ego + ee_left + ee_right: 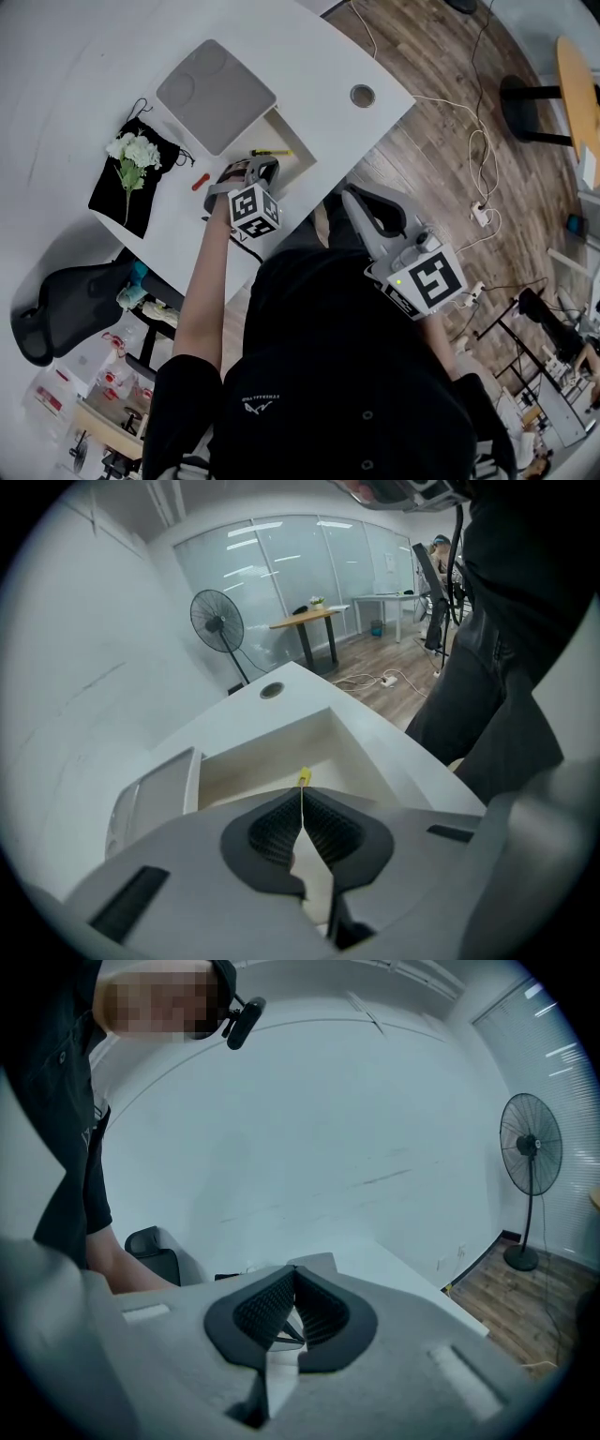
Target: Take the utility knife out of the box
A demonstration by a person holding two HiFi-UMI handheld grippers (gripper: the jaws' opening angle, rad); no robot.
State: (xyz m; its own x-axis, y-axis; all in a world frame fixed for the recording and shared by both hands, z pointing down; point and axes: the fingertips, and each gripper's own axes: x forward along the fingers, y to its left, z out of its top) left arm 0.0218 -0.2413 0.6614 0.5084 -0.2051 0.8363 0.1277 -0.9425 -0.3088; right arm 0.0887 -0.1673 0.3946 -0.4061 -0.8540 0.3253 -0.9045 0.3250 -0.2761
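Yellow utility knife (270, 152) lies inside white box (286, 131)

Office rm w/ glass partition (281, 564), white desk (309, 56), swivel chair (66, 300), pedestal fan (217, 626) & wood floor (427, 141).

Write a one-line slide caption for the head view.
Shut left gripper hovers at the open box containing the yellow utility knife; right gripper hangs back off the table.

The utility knife (270, 152) lies in the box (292, 134), seemingly near its wall, lid (216, 94) just left.
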